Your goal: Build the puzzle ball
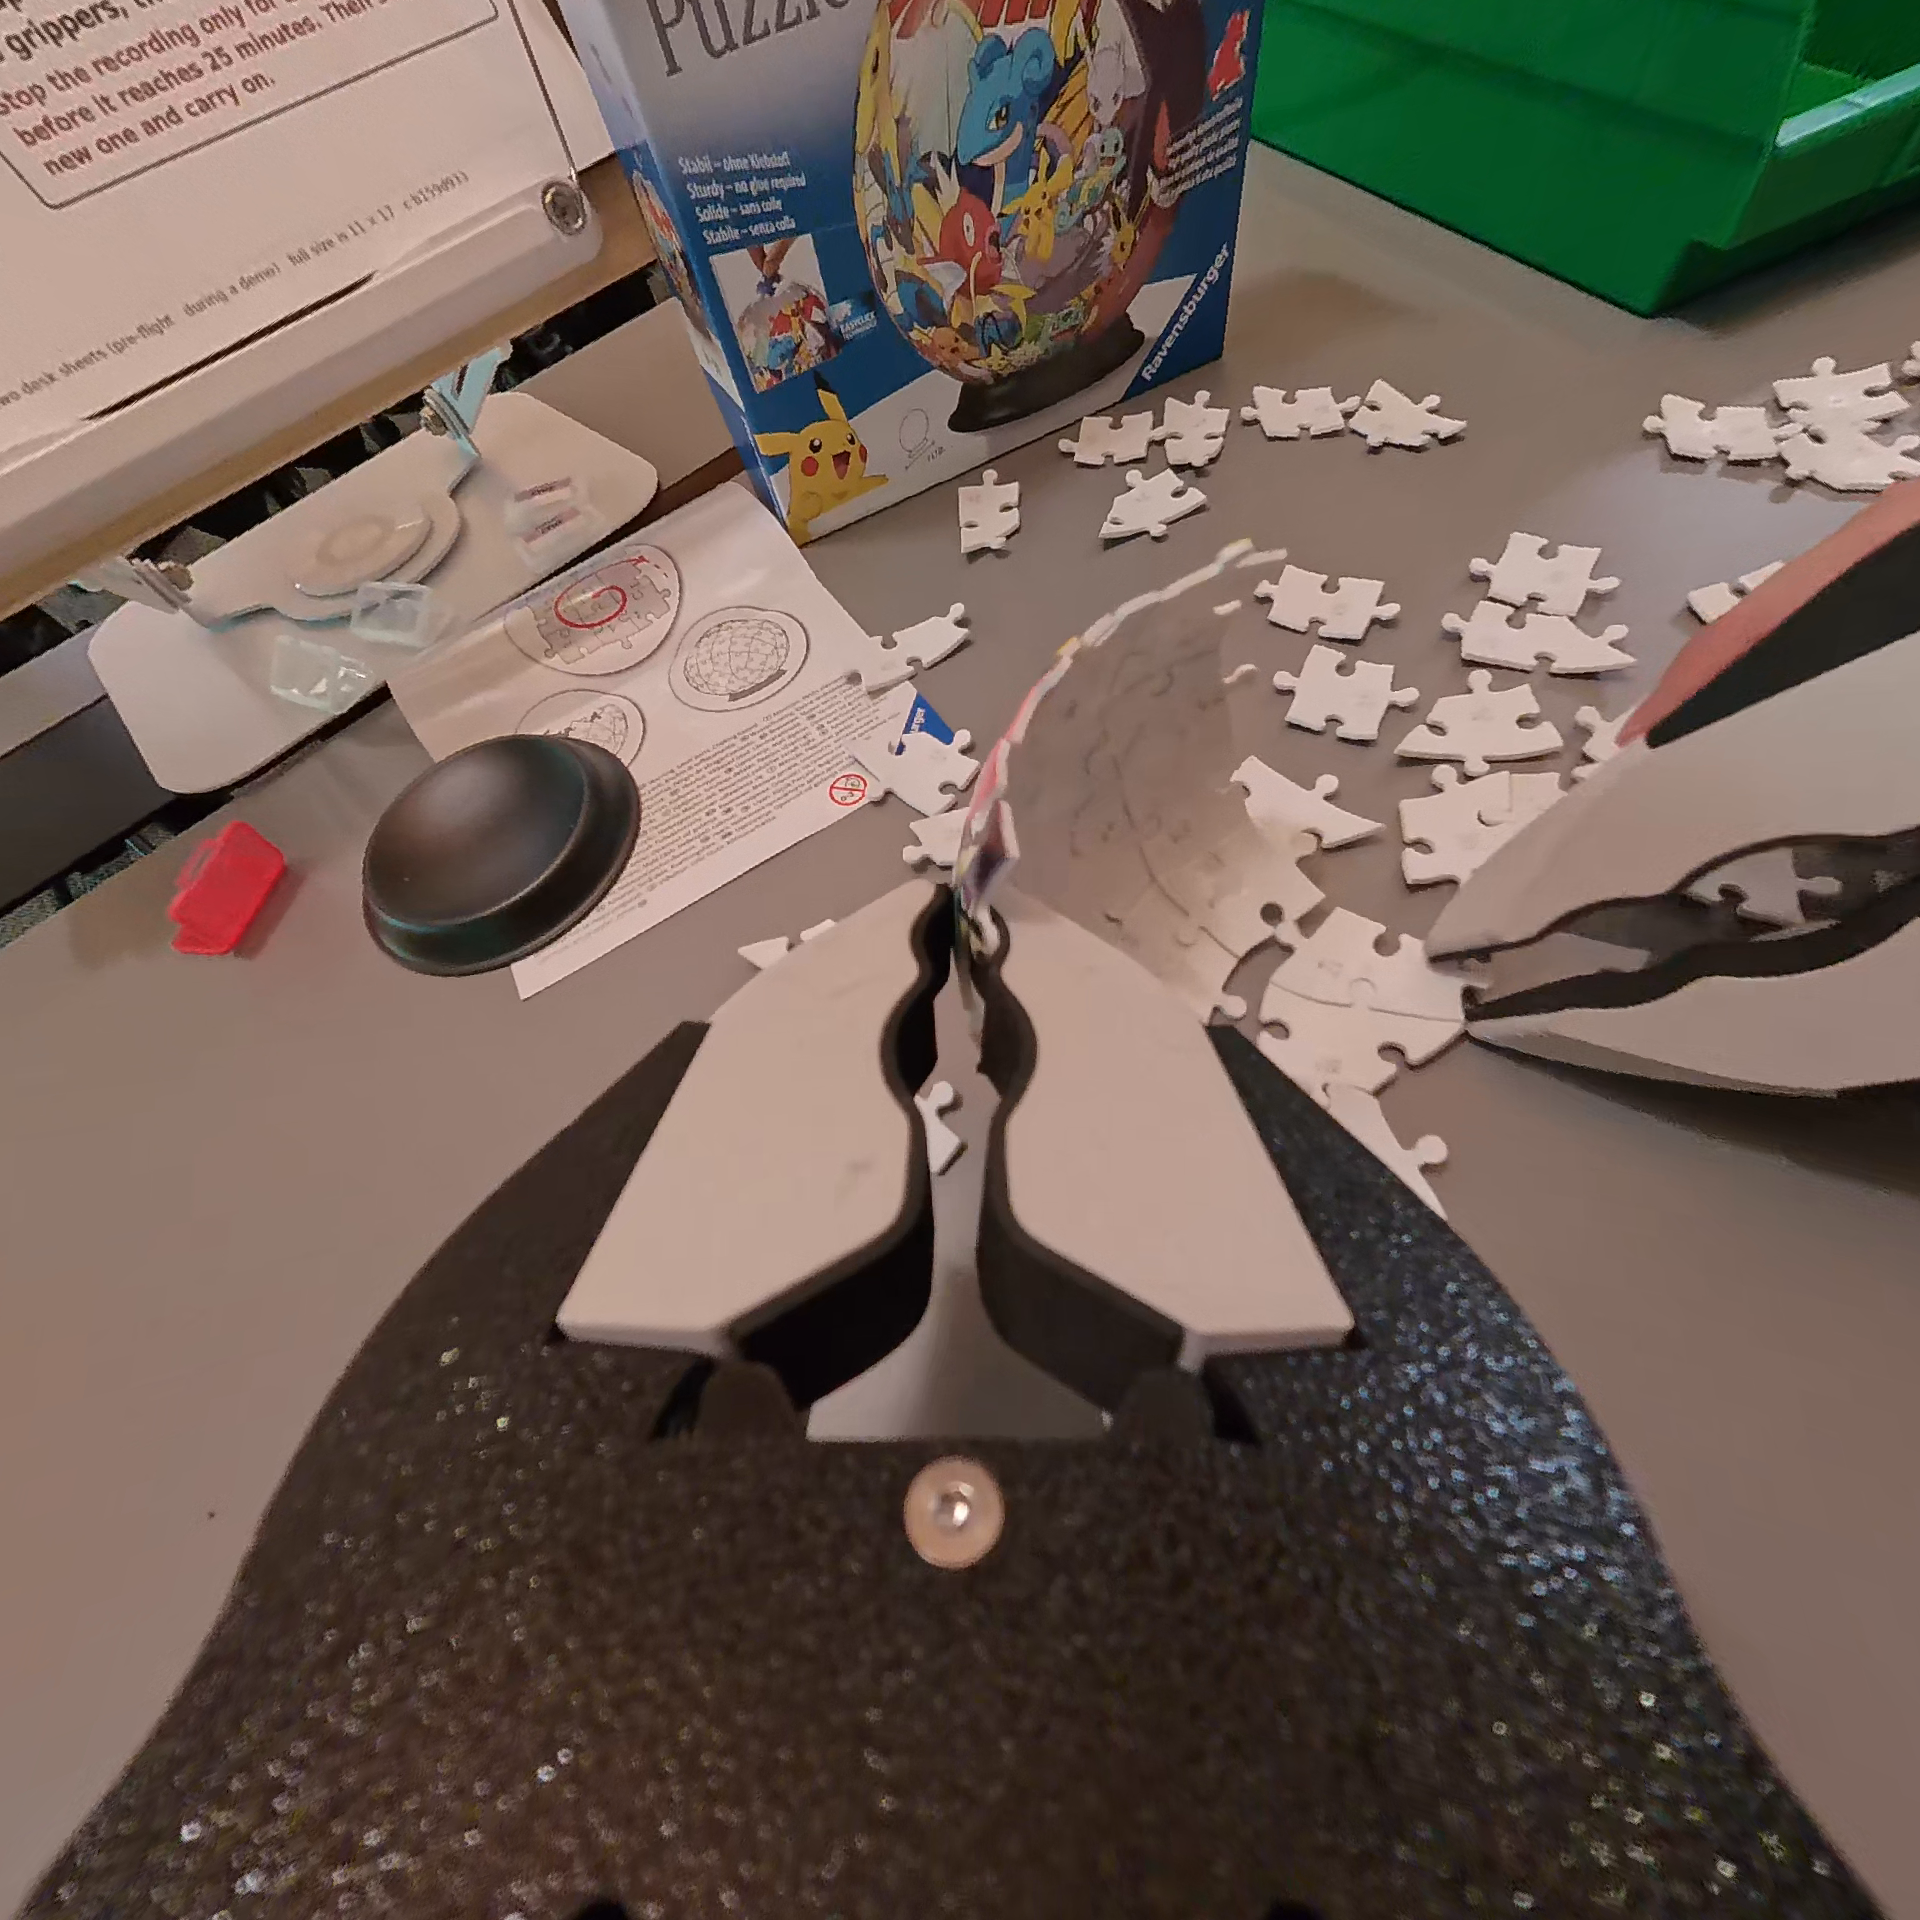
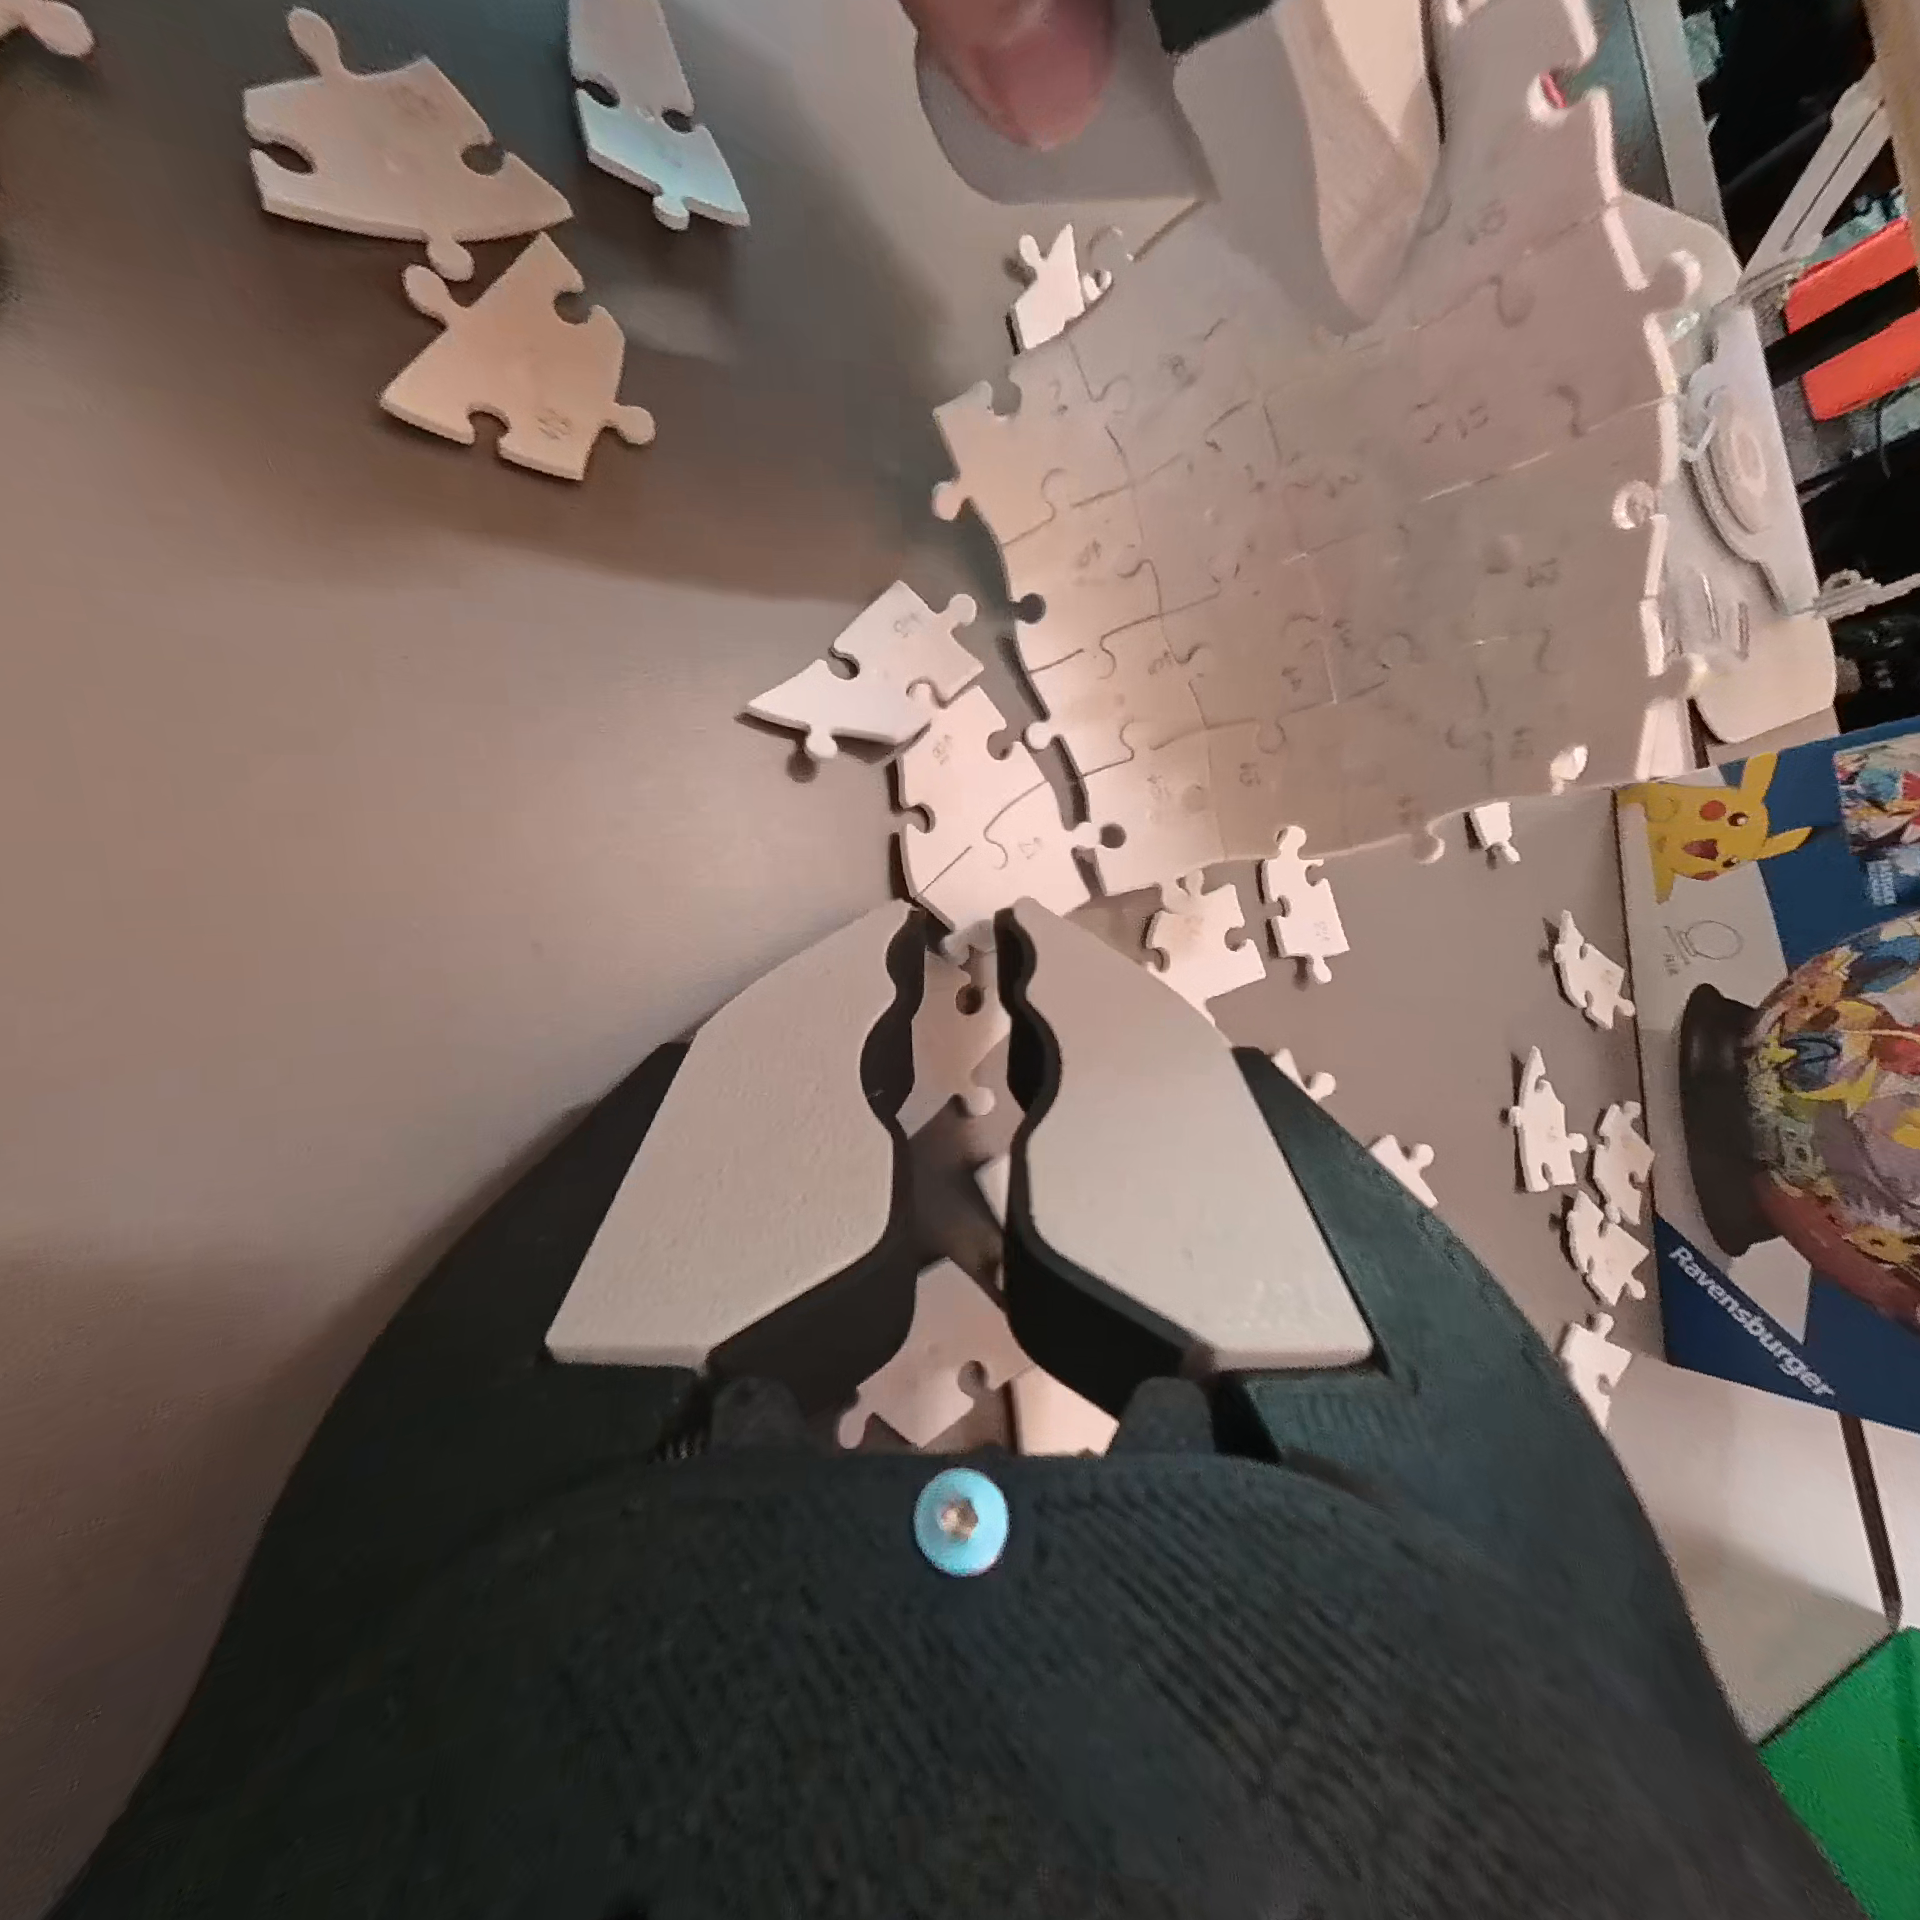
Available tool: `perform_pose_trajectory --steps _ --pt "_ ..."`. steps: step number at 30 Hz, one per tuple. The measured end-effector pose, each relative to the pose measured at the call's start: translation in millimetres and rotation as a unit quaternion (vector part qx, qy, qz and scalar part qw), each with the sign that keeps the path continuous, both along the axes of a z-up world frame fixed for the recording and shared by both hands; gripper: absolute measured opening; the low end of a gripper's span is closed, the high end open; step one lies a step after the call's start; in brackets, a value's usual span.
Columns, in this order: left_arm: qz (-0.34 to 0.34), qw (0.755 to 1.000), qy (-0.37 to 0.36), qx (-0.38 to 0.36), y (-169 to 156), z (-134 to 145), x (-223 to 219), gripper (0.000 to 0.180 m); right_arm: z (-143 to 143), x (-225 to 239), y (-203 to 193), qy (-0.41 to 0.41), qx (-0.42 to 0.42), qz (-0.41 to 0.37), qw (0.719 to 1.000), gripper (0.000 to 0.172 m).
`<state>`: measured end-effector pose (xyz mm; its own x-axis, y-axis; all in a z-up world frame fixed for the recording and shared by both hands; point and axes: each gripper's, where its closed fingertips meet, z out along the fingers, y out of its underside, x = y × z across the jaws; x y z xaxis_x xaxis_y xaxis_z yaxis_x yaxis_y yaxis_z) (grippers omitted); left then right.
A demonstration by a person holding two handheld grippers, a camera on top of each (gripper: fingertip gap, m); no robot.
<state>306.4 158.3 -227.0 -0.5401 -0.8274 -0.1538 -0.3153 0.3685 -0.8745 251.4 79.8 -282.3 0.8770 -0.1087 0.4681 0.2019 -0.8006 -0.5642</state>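
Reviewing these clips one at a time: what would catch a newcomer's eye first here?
The curved, part-assembled puzzle shell rears up from the grey table at centre, its edge pinched between the left gripper fingers. The right gripper noses in at the shell's low edge, jaws narrowly apart over white pieces. Behind stands the colourful puzzle box, with loose white puzzle pieces strewn right and a black dome stand left.

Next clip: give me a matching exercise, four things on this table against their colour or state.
Things:
1. stand
2. bin
3. clip
4. curved puzzle section

States:
A. red, near the table edge
B. gripped at its rim by the left gripper
C. black, round, on the instruction sheet
D. green, at the far corner

Pairs: 1-C, 2-D, 3-A, 4-B
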Motion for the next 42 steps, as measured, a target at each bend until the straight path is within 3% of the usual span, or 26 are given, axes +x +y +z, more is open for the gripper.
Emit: perform_pose_trajectory --steps 5,10,18,23,30,34,42 --pt "0.016 1.0 0.002 0.008 4.1 -3.8 2.3 0.002 1.1 0.8 1.7 -0.024 -0.011 0.003 1.0 0.017" --pt "0.01 1.0 -0.005 0.01 1.1 -0.8 1.0 0.002 4.6 5.3 1.0 -0.104 -0.058 0.043 0.992 0.024" --pt "-0.005 1.0 -0.004 0.01 -3.2 0.4 -1.4 0.002 -2.6 12.4 4.3 -0.208 -0.141 0.091 0.964 0.002" --pt "0.002 1.0 0.001 0.012 -0.6 -0.2 -1.5 0.002 -3.6 9.0 2.6 -0.201 -0.156 0.083 0.964 0.0" --pt "0.018 1.0 -0.001 0.015 1.5 0.6 -1.4 0.002 -1.9 1.2 1.2 -0.126 -0.136 0.033 0.982 0.001" --pt "0.025 1.0 0.001 0.013 2.0 -0.3 -1.6 0.002 11.3 14.5 4.0 -0.144 -0.1 0.014 0.984 0.008" --pt "0.046 0.999 -0.003 0.012 4.4 -1.4 -3.3 0.002 -0.5 23.0 18.5 -0.11 -0.069 0.013 0.991 0.001"
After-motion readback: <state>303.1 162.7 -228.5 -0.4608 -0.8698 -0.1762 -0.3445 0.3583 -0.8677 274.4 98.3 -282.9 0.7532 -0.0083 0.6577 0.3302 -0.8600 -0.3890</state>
